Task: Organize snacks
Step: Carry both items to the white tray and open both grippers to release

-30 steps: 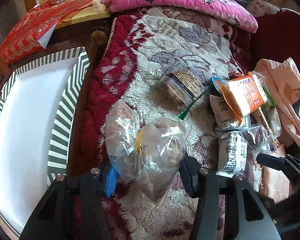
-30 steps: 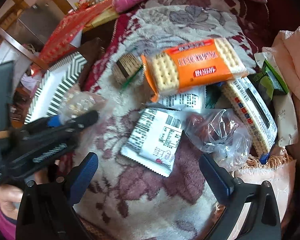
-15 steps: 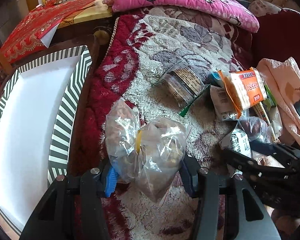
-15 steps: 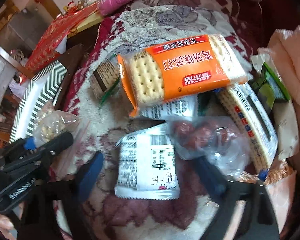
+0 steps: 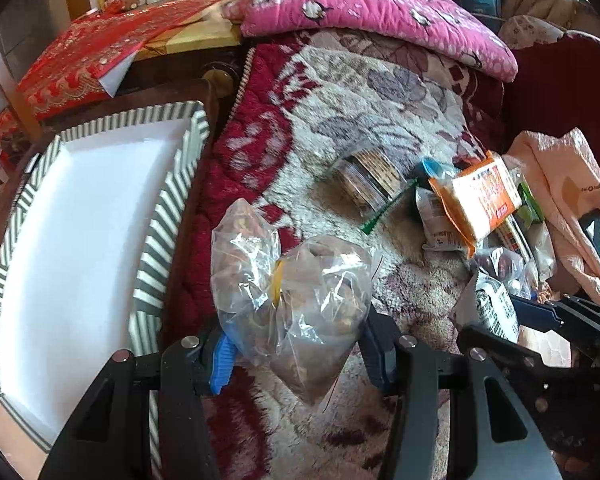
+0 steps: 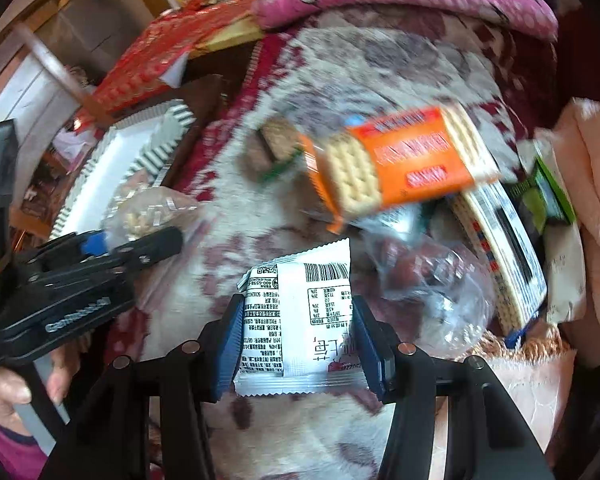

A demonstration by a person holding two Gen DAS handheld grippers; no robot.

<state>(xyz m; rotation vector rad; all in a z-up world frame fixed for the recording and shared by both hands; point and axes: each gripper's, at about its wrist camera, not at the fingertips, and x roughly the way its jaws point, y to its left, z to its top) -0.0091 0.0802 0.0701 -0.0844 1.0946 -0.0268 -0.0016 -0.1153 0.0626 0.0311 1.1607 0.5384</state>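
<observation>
You are holding two grippers over the patterned blanket, and each is carrying one snack. Your left gripper is standing part-way open with its two blue pads pressing the sides of one clear knotted bag of nuts, which is hanging just above the blanket, nearest to you. Your right gripper is closing its jaws, and both pads are already squeezing one white snack packet, printed side up, barcode at its far end, lifted off the blanket. Just beyond that packet, one clear bag of dark red fruit is lying on the blanket, touching the packet's right edge. Farther out from the packet, one orange cracker pack is resting tilted on top of the pile, with one more white packet partly hidden under it. To the right of the cracker pack, one long cracker sleeve and one small green packet are lying side by side. Left of the cracker pack, one clear pack of brown biscuits is sitting alone on the blanket. Off the blanket's left edge, one striped tray with a white floor is waiting beside it, and at the blanket's far end one pink pillow is lying across it.
</observation>
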